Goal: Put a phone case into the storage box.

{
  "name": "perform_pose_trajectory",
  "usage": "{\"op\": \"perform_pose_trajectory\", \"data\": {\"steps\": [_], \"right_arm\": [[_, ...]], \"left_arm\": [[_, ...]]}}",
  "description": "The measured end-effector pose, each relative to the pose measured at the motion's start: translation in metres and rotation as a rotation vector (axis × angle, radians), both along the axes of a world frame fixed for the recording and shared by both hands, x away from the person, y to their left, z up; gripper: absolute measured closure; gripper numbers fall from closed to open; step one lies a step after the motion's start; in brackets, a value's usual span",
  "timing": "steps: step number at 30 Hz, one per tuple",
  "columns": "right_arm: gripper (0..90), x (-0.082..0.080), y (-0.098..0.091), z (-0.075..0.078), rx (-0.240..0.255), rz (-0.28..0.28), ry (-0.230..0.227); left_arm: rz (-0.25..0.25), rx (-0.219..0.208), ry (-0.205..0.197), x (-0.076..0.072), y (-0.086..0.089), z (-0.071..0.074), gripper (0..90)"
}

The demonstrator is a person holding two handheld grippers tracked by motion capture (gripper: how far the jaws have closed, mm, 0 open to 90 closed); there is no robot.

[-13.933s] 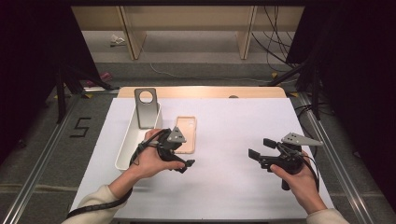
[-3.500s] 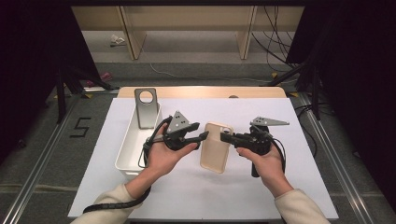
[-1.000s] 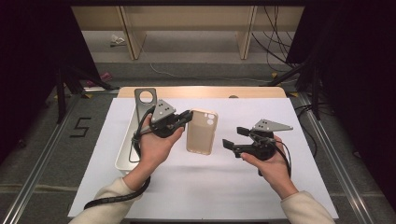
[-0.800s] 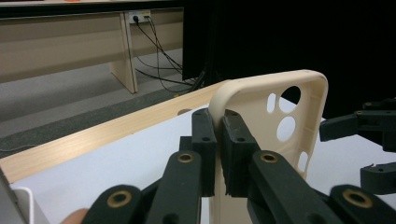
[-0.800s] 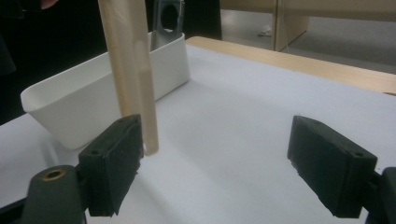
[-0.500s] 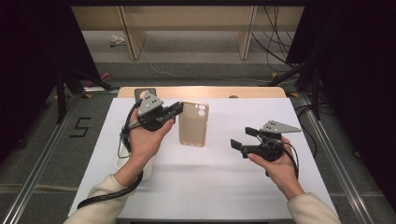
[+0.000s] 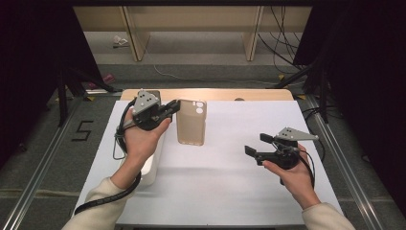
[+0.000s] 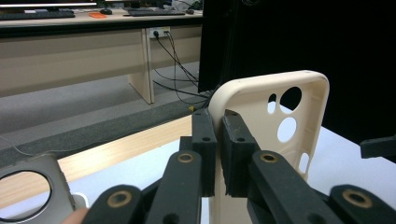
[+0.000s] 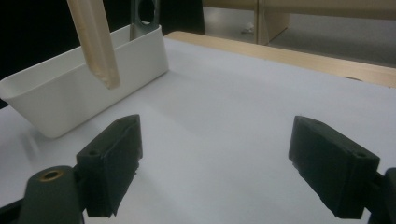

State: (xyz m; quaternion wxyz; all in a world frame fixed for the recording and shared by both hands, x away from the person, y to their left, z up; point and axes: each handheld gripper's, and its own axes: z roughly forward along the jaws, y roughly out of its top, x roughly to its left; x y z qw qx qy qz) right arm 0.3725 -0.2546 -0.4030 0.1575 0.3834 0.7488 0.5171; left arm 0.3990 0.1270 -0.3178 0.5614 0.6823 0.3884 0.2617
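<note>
Left gripper (image 7: 173, 106) is clamped on the side wall of the beige phone case (image 7: 192, 122), near its camera-cutout end; the case hangs upright in the air above the desk (image 7: 230, 191), at 3 o'clock of the white bin (image 9: 70, 88). Right gripper (image 7: 256, 146) is released, jaws wide, at 4 o'clock of the case. Likely the step is dropping the case into the bin: keep the pinch firm, carry it over the rim toward 9 o'clock, lower, then release. Versus half a second ago, the case sits higher and farther toward 12 o'clock; the right gripper has backed off.
</note>
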Motion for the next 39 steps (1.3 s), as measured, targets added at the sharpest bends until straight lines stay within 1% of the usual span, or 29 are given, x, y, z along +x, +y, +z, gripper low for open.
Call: {"op": "perform_pose_trajectory", "data": {"steps": [3,7,10,16,28,39], "right_arm": [[18.5,-0.001,-0.004,0.0,-0.002,-0.009,-0.005],[18.5,-0.002,-0.01,-0.001,0.002,-0.021,-0.003],[18.4,-0.003,-0.013,-0.002,-0.001,-0.025,0.001],[17.5,-0.004,-0.017,-0.003,0.003,-0.037,0.005],[17.2,-0.009,-0.02,-0.005,0.0,-0.041,0.012],[16.8,-0.011,-0.022,-0.005,-0.001,-0.043,0.012]], "left_arm": [[0.005,-0.001,0.004,0.0,0.002,0.001,84.8],[0.013,0.0,0.001,0.001,0.004,0.002,84.8],[0.018,-0.003,0.007,0.002,0.007,0.002,84.8],[0.018,0.001,0.009,0.003,0.008,0.002,84.8],[0.045,0.008,0.0,0.006,0.017,0.004,84.8],[0.067,-0.001,-0.012,0.007,0.025,0.008,84.9]]}}
